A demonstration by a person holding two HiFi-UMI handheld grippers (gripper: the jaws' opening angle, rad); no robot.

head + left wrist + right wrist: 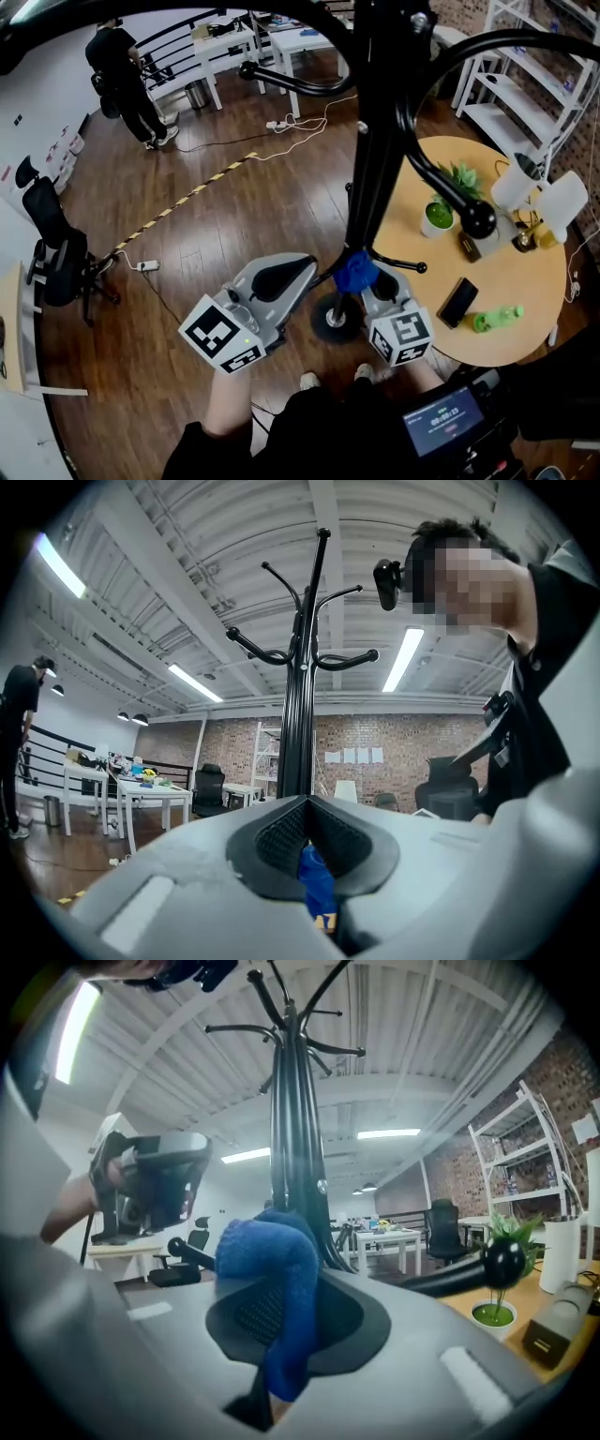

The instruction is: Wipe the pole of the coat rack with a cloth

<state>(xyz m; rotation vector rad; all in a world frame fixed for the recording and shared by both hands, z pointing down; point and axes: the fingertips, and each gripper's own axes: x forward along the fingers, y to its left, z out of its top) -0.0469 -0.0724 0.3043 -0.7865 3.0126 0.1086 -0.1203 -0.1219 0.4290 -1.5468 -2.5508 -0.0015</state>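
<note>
The black coat rack pole [375, 178] rises up the middle of the head view from its round base [335, 321]. A blue cloth [354, 272] is bunched right against the pole's lower part, and my right gripper [373, 279] is shut on it. In the right gripper view the cloth [272, 1260] bulges out of the jaws of that gripper [281, 1312], just in front of the pole [295, 1147]. My left gripper [279, 278] is left of the pole with jaws together, tilted up. Its view [307, 810] shows the pole [300, 724] straight ahead and a small blue scrap low in the gap.
A round wooden table [506, 352] stands close on the right with a potted plant [437, 216], a phone [457, 302] and a green bottle [495, 319]. White shelves [534, 84] stand behind it. An office chair [56, 253] is left, a person [127, 84] far back, a power strip [147, 266] on the floor.
</note>
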